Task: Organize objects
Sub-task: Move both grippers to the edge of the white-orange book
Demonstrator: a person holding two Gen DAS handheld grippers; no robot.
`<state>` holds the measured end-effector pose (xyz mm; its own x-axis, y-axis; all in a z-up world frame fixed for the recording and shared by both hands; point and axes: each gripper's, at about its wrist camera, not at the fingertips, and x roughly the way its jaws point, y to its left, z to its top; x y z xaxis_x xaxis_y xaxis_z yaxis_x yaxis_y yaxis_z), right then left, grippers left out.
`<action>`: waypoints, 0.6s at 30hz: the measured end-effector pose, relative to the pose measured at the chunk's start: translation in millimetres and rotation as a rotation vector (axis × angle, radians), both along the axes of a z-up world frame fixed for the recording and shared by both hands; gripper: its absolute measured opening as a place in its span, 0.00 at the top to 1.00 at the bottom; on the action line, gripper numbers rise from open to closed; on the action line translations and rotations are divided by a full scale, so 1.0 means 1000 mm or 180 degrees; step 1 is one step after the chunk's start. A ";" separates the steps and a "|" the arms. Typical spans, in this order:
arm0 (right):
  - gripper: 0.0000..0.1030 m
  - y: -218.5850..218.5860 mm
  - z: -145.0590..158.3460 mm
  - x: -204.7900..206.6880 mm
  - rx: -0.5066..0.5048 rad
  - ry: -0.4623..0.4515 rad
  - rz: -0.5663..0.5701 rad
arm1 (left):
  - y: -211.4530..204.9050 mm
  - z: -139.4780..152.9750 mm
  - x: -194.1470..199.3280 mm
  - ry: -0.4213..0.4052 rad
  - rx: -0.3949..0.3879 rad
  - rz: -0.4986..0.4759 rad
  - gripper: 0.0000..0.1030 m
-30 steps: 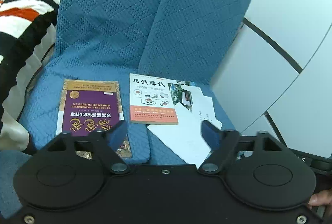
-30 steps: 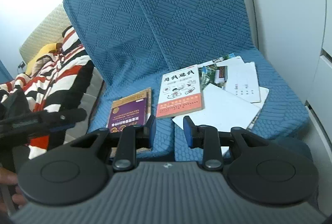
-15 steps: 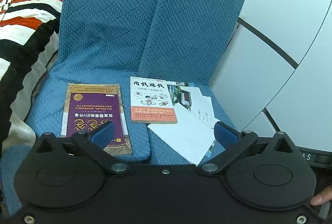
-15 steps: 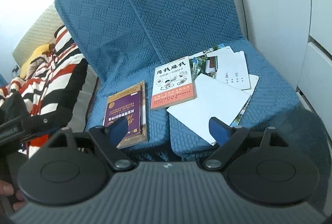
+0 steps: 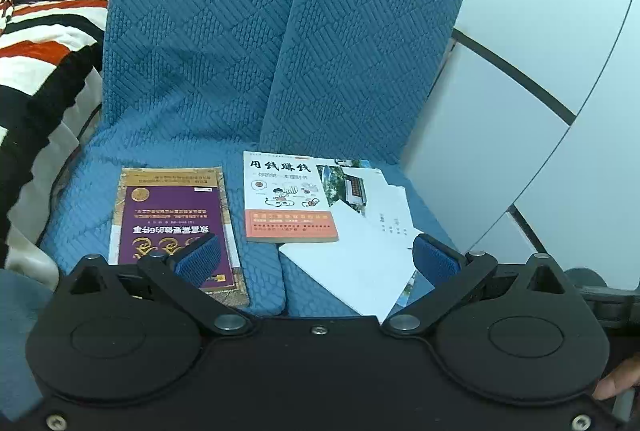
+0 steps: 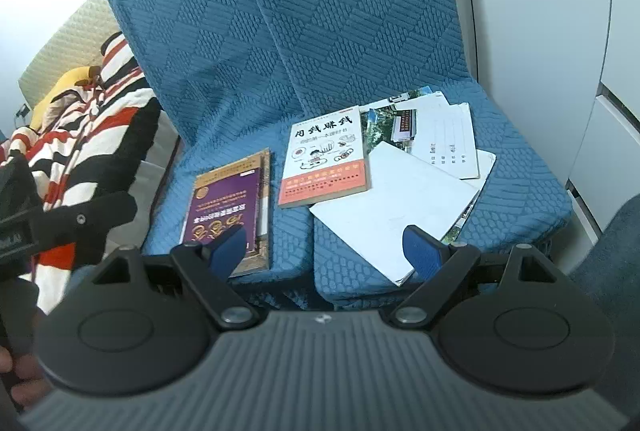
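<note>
Both tongs [image 5: 316, 259] [image 6: 324, 247] have spread, partly hiding the purple book [image 5: 172, 223].

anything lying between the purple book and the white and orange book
Nothing: only bare blue seat cover and the seam between cushions separate the purple book from the white and orange book, in both wrist views.

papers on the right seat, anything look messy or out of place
Yes. The loose papers lie fanned and skewed, overlapping one another, with one corner tucked under the orange and white book. The purple book lies apart, upside down to this view.
</note>
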<state>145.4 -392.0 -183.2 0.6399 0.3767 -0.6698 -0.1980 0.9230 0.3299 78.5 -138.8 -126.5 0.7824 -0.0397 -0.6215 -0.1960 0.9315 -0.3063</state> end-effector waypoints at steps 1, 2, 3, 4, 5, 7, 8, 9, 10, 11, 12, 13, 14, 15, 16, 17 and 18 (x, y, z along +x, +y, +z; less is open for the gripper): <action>0.16 0.000 -0.004 0.003 -0.0010 0.0008 0.0000 | 0.001 -0.005 0.004 0.0014 -0.0008 0.0014 0.01; 0.16 0.000 -0.008 0.005 -0.0017 0.0018 0.0005 | 0.002 -0.010 0.010 0.0060 -0.0008 0.0037 0.01; 0.16 0.000 -0.012 0.008 -0.0023 0.0031 0.0011 | 0.004 -0.016 0.015 0.0091 -0.0013 0.0042 0.01; 0.16 -0.001 -0.017 0.011 -0.0021 0.0038 0.0020 | 0.005 -0.021 0.020 0.0119 -0.0002 0.0052 0.01; 0.16 -0.001 -0.021 0.013 -0.0019 0.0041 0.0030 | 0.006 -0.027 0.025 0.0145 0.0040 0.0076 0.01; 0.16 -0.002 -0.031 0.021 -0.0048 0.0035 0.0049 | 0.008 -0.040 0.035 0.0197 0.0062 0.0092 0.01; 0.16 -0.002 -0.035 0.025 -0.0076 0.0028 0.0053 | 0.010 -0.046 0.041 0.0201 0.0050 0.0092 0.01; 0.16 -0.001 -0.039 0.030 -0.0109 0.0032 0.0050 | 0.012 -0.051 0.046 0.0194 0.0042 0.0088 0.01; 0.16 -0.001 -0.044 0.035 -0.0134 0.0038 0.0048 | 0.013 -0.055 0.051 0.0203 0.0048 0.0096 0.01; 0.16 -0.001 -0.048 0.041 -0.0148 0.0048 0.0047 | 0.014 -0.059 0.057 0.0203 0.0058 0.0099 0.01; 0.16 -0.001 -0.052 0.045 -0.0158 0.0059 0.0043 | 0.016 -0.063 0.062 0.0177 0.0053 0.0090 0.01; 0.16 -0.001 -0.056 0.051 -0.0160 0.0059 0.0044 | 0.018 -0.066 0.067 0.0155 0.0051 0.0089 0.01; 0.16 -0.001 -0.059 0.056 -0.0163 0.0063 0.0050 | 0.020 -0.071 0.073 0.0156 0.0058 0.0113 0.01; 0.16 -0.001 -0.061 0.061 -0.0169 0.0074 0.0056 | 0.022 -0.076 0.080 0.0178 0.0066 0.0144 0.01; 0.16 -0.001 -0.064 0.067 -0.0169 0.0077 0.0067 | 0.025 -0.080 0.087 0.0198 0.0070 0.0147 0.01; 0.16 0.000 -0.066 0.073 -0.0168 0.0074 0.0081 | 0.027 -0.085 0.094 0.0202 0.0065 0.0140 0.01; 0.16 0.000 -0.068 0.078 -0.0175 0.0072 0.0093 | 0.029 -0.089 0.100 0.0206 0.0066 0.0152 0.01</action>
